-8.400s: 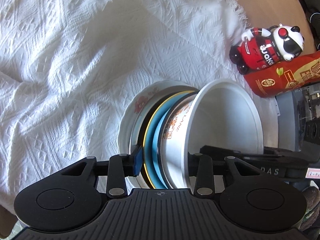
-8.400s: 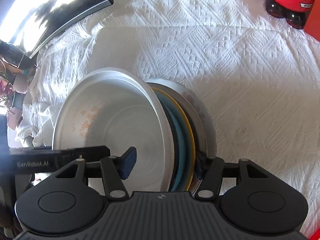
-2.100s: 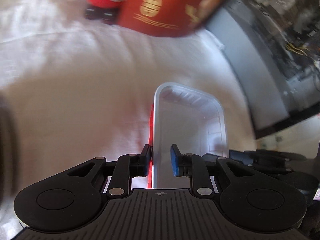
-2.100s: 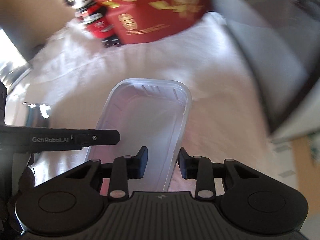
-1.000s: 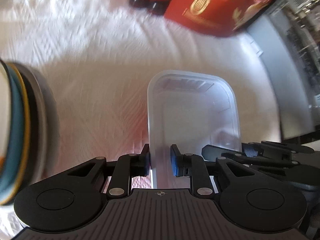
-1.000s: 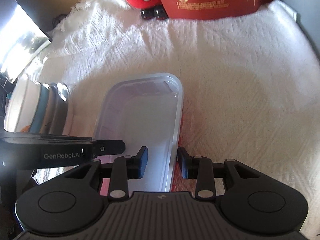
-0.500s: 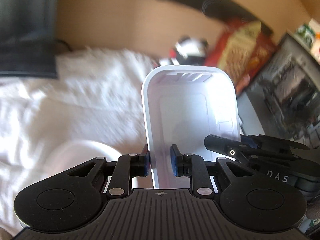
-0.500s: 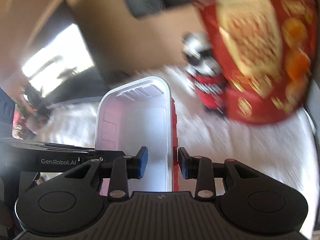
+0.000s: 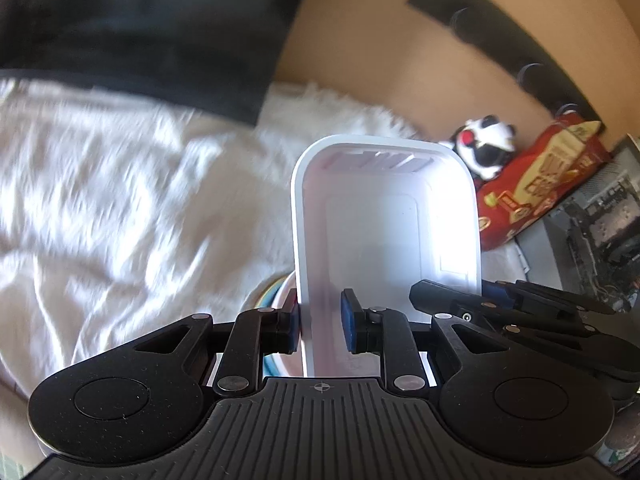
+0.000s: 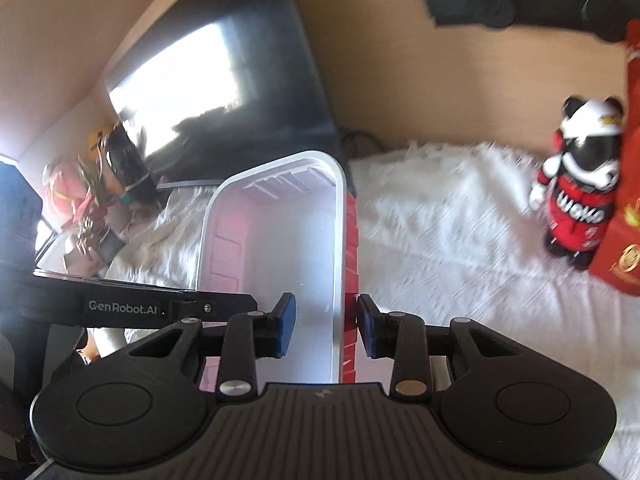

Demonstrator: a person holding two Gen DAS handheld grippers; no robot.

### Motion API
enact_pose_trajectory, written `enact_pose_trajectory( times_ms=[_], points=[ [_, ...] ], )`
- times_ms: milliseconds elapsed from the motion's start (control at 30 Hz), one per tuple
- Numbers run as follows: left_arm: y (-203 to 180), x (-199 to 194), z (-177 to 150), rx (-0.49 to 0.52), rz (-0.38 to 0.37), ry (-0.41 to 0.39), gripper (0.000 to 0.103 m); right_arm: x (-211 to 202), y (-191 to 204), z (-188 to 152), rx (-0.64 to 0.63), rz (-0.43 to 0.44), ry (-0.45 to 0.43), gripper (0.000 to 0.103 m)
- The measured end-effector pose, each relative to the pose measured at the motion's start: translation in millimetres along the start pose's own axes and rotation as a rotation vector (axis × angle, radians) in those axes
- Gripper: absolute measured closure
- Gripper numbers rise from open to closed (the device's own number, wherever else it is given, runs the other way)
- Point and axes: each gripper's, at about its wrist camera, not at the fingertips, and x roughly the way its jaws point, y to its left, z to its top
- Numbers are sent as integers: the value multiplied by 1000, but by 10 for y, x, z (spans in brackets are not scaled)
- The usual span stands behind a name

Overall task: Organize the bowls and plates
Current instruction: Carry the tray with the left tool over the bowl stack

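Observation:
Both grippers hold one white rectangular plastic bin [image 9: 384,232] with red outer sides, lifted and tilted above the cloth. My left gripper [image 9: 320,320] is shut on its left wall. My right gripper [image 10: 326,320] is shut on its right wall; the bin [image 10: 280,248] fills the middle of that view. Under the bin's left edge a sliver of the stacked plates and bowls [image 9: 276,292] shows; most of the stack is hidden. The other gripper shows at the side of each view.
A white textured cloth [image 9: 120,208] covers the table. A panda figure in a red jacket [image 10: 580,184] and a red snack box [image 9: 540,184] stand at the back right. A dark monitor [image 10: 224,80] stands at the back left.
Both grippers have carried the bin from the right side of the table, lifted and tilted it up, and brought it over the stack of dishes, which now shows just below the bin.

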Motion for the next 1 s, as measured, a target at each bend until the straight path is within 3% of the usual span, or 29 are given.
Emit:
enact_pose_trajectory(
  times_ms=[233,433,767,1000],
  points=[
    [348,328,-122,-62,-4,104,81,464,89,-233,58,-19,126,68],
    [475,470,-174,-91,-24,133,81,680,-3,-421,115,-37,198,68],
    [308,399,-9,-58,-76,112,81,597,-75,-368,128,-73,169,68],
    [359,470,-71,-62,-48,146,81,538,-34,-352,124,-65,176,68]
  ],
)
